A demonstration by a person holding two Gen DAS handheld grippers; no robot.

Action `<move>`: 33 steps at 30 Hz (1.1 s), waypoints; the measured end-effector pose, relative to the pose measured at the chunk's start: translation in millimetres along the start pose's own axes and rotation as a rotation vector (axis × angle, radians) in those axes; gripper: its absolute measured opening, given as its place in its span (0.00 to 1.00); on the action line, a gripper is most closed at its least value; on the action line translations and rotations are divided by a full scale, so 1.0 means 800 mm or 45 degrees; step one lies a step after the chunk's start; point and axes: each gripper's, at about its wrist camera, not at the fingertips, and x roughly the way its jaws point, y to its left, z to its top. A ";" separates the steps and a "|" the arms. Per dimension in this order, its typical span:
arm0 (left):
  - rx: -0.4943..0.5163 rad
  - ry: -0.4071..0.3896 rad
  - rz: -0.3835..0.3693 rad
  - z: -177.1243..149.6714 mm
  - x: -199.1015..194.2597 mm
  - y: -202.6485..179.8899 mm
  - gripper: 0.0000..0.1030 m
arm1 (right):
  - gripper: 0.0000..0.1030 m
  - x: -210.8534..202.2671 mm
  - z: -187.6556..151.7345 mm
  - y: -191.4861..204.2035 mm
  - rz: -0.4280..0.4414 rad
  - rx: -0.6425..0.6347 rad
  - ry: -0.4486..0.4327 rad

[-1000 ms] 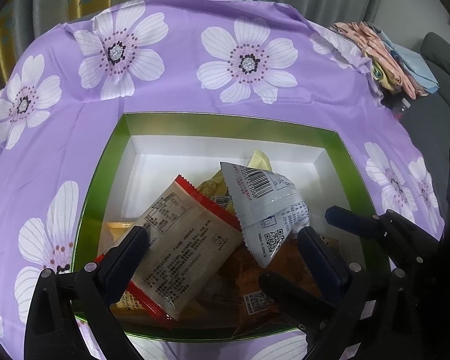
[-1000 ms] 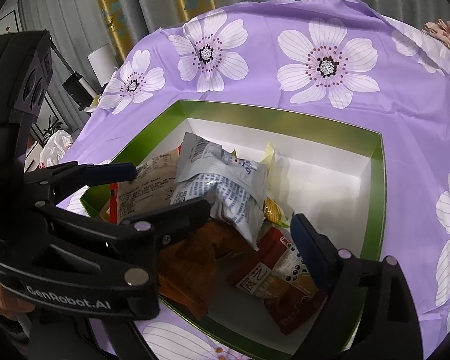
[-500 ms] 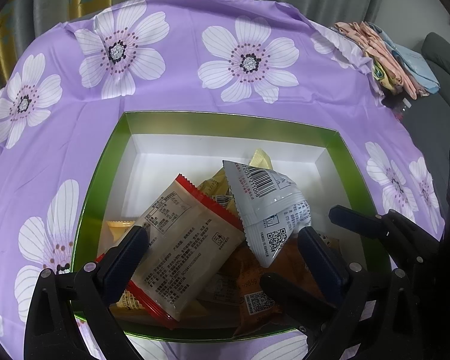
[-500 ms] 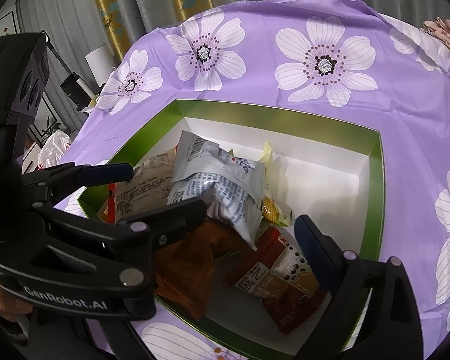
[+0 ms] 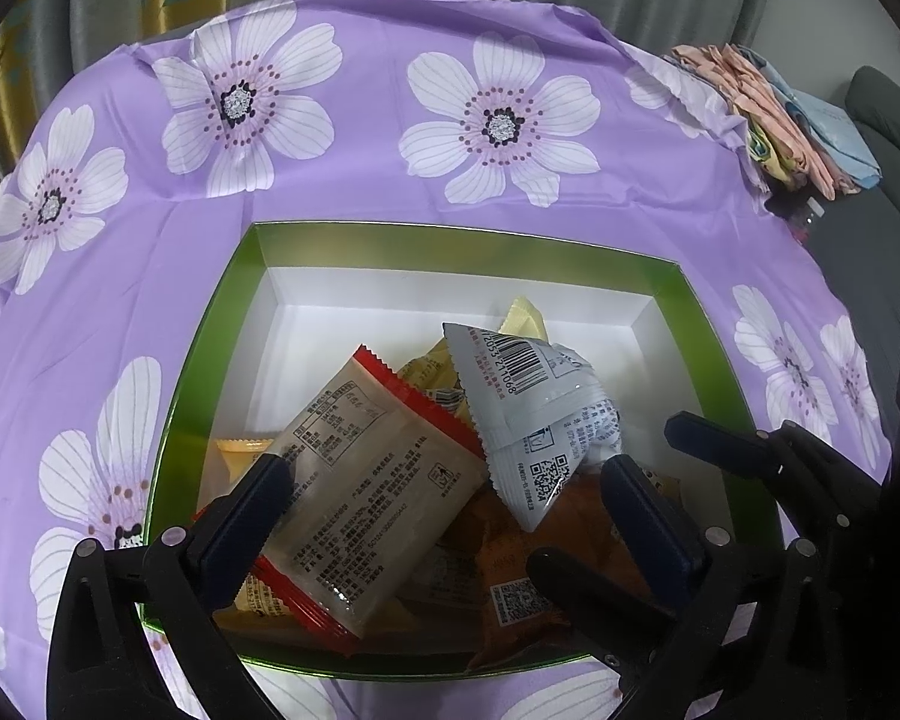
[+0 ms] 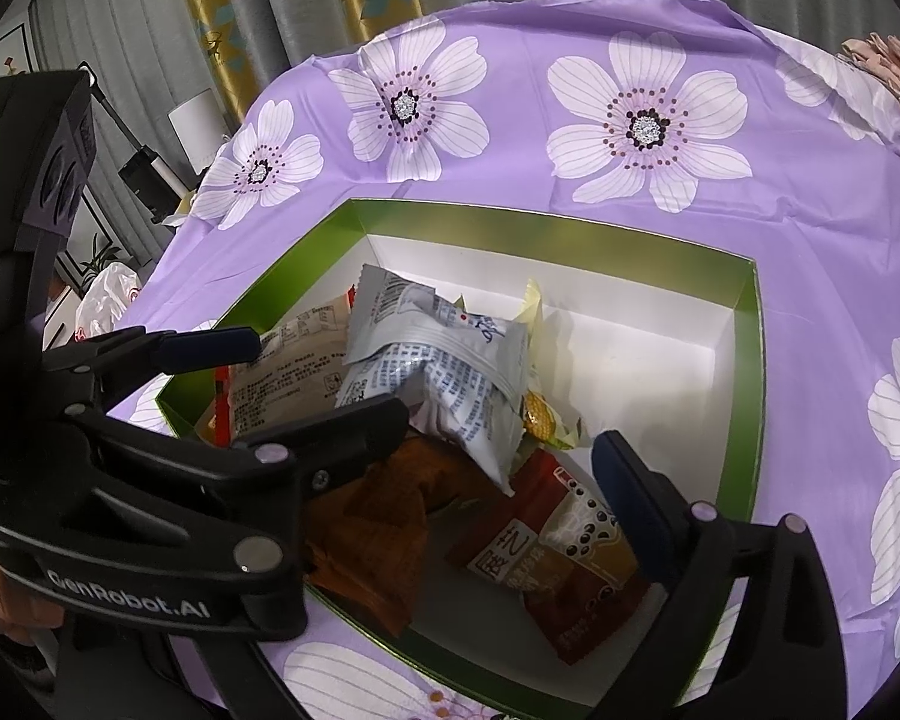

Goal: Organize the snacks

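Left wrist view: left gripper (image 5: pixel 444 486) spread wide, hovering over the near-left corner of the green box (image 5: pixel 450 243); beige red-edged packet (image 5: pixel 366 492) lies between its fingers, unpinched. Grey packet (image 5: pixel 534 426) leans beside it, orange packet (image 5: pixel 528 576) underneath.

Right wrist view: right gripper (image 6: pixel 498 438), jaws just been opening, gaping above the pile, nothing clamped. Grey packet (image 6: pixel 450 378) just beyond the fingers, red milk-tea packet (image 6: pixel 570 552) at the near edge. Purple floral cloth (image 6: pixel 570 180) around.

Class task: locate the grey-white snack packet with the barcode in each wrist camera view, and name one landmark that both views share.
Left wrist: grey-white packet right of centre, leaning over the pile.
Right wrist: it lies centre-left, atop the pile.
Shared landmark: the green box, far wall.
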 end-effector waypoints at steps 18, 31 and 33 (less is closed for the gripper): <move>0.002 0.004 0.007 -0.001 -0.002 -0.002 0.99 | 0.95 -0.001 -0.001 -0.001 -0.001 0.002 0.003; 0.010 -0.009 0.022 -0.002 -0.006 -0.004 0.99 | 0.95 -0.004 -0.002 0.000 0.000 0.005 0.000; 0.015 -0.015 0.025 -0.003 -0.008 -0.004 0.99 | 0.95 -0.006 -0.003 0.001 0.003 0.003 -0.001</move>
